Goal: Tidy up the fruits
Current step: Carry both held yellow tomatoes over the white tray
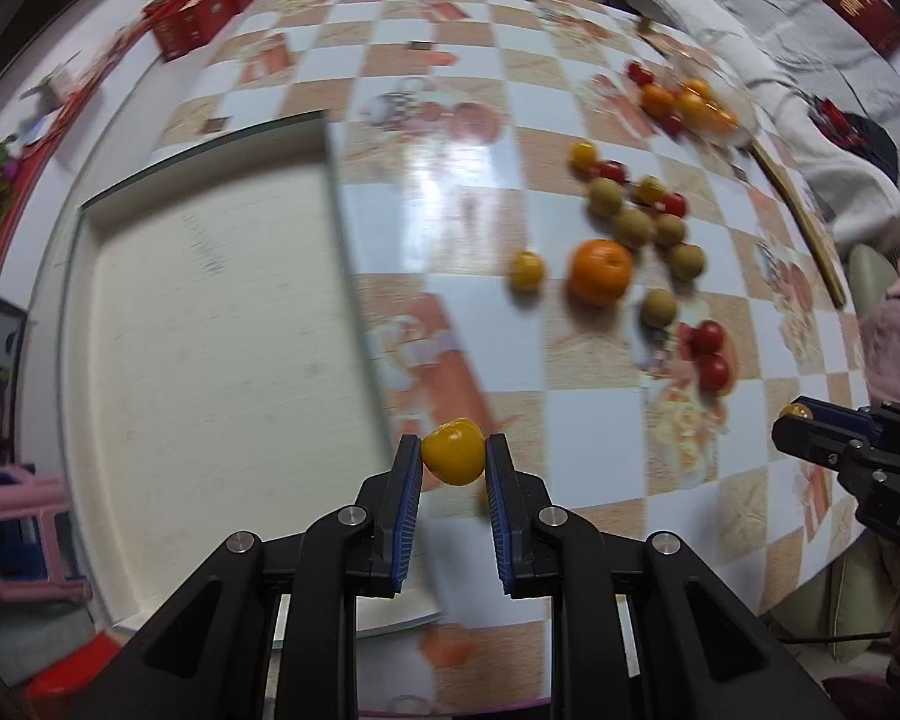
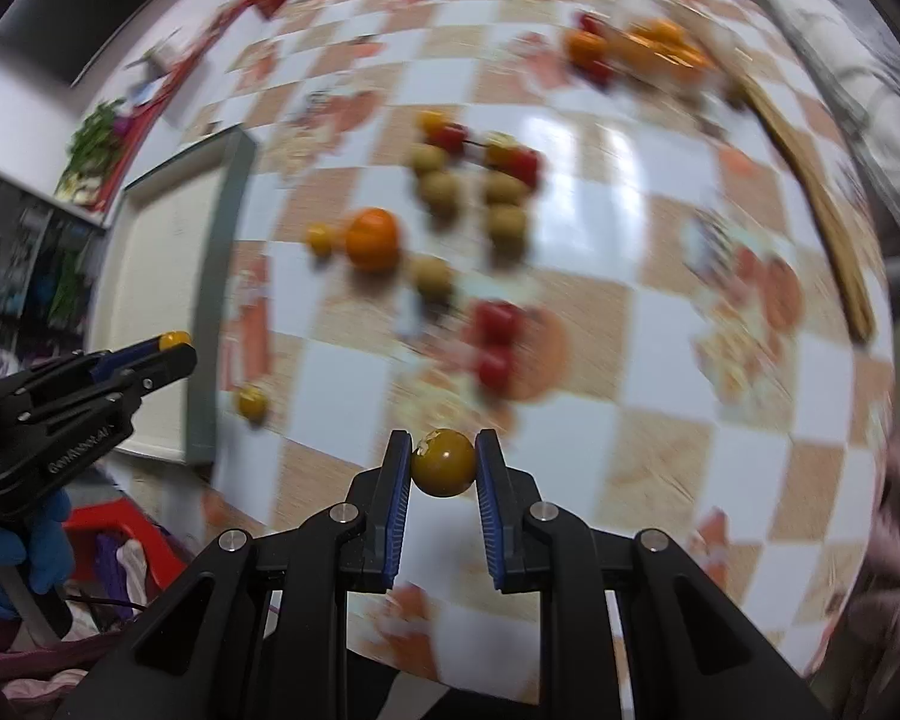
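Note:
My left gripper (image 1: 453, 449) is shut on a small yellow tomato (image 1: 453, 461), held above the table just right of a white tray (image 1: 210, 330). The right gripper (image 2: 443, 449) is shut on a yellow-brown round fruit (image 2: 444, 468) over the checked tablecloth. Each gripper shows in the other's view: the right one (image 1: 795, 420) at the far right, the left one (image 2: 177, 348) beside the tray (image 2: 162, 276). Loose on the table lie an orange (image 1: 601, 271), several brown longans (image 1: 633, 225), red tomatoes (image 1: 709, 354) and yellow tomatoes (image 1: 526, 270).
A clear dish (image 1: 714, 108) with more oranges and tomatoes stands at the far right. A wooden stick (image 1: 804, 222) lies along the table's right edge. Red boxes (image 1: 204, 18) line the far left. A blue-gloved hand (image 2: 30, 546) holds the left gripper. One yellow tomato (image 2: 252, 402) sits by the tray.

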Tool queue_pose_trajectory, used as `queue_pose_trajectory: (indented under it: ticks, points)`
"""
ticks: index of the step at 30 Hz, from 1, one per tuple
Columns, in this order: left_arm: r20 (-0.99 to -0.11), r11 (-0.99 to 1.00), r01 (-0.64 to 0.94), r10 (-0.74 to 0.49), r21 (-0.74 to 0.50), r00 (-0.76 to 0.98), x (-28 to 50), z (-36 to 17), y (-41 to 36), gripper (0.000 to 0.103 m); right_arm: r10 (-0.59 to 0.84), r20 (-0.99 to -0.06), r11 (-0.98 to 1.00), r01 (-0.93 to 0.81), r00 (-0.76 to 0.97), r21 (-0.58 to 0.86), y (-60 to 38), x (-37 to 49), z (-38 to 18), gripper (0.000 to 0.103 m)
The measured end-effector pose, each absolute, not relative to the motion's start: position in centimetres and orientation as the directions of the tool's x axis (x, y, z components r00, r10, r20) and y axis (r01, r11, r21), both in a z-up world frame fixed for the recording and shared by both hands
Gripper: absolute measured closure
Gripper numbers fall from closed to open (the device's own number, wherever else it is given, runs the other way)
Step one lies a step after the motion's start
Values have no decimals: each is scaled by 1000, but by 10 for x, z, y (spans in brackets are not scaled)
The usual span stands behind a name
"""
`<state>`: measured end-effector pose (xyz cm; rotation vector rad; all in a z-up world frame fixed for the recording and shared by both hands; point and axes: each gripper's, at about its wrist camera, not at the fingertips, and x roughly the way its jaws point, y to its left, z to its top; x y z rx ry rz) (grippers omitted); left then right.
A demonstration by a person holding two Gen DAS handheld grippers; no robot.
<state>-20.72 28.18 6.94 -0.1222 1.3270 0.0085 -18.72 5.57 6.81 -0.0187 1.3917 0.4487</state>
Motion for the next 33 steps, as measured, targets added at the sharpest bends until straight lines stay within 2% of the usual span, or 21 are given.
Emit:
queue_pose_trajectory:
  ticks: [14,21,31,32,33]
  points:
    - [-983,949,-316,81,24,168,-253,32,396,80,367,-930,760,-570,-19,312,216,-174,66,80]
    - [-982,941,-334,110,52,156,-259,20,411,80,349,-934,716,-621,-78,319,279,-164,45,80]
    - [-977,948,-308,138,82,164,-264,18,398,79,226,-971,684,-697,-81,217,335,-154,11,77]
    - [-978,948,-308,135,80,162,-265,19,398,75,216,-973,682,-700,-85,212,337,-155,9,73]
    - [-979,947,-309,137,84,154,-267,18,398,50,219,-972,680,-701,-88,216,338,-155,8,66]
